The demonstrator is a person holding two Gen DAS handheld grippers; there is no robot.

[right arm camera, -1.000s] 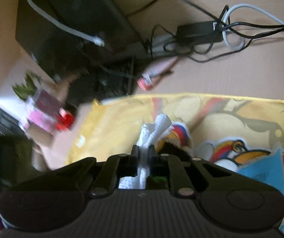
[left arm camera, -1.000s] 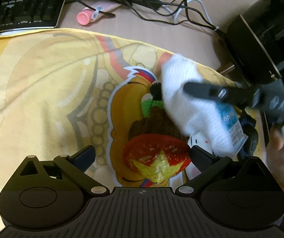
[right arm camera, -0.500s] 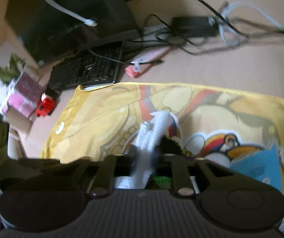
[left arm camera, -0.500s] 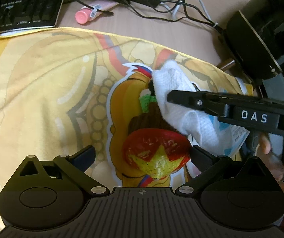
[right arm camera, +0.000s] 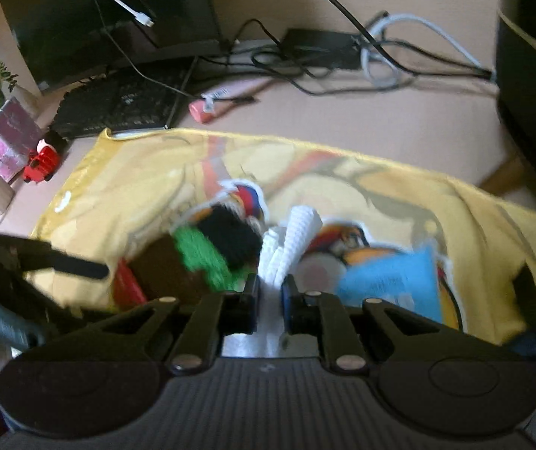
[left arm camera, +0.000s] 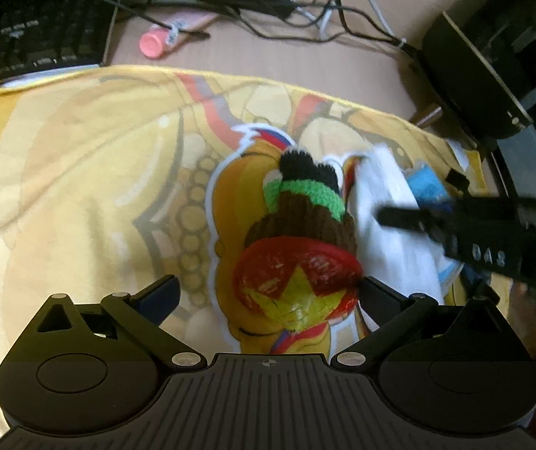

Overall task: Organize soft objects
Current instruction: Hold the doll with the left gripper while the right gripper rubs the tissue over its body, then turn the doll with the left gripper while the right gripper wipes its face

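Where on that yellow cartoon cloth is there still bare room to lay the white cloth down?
The yellow cloth lies bare across its left part, between the keyboard and the knitted toy. It is crowded to the right: the toy, the white cloth shut in the right gripper and a blue item. Cables clutter the desk behind.

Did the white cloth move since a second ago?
Yes. In the left wrist view the white cloth slid right, off the knitted toy it was covering, pinched by the right gripper.
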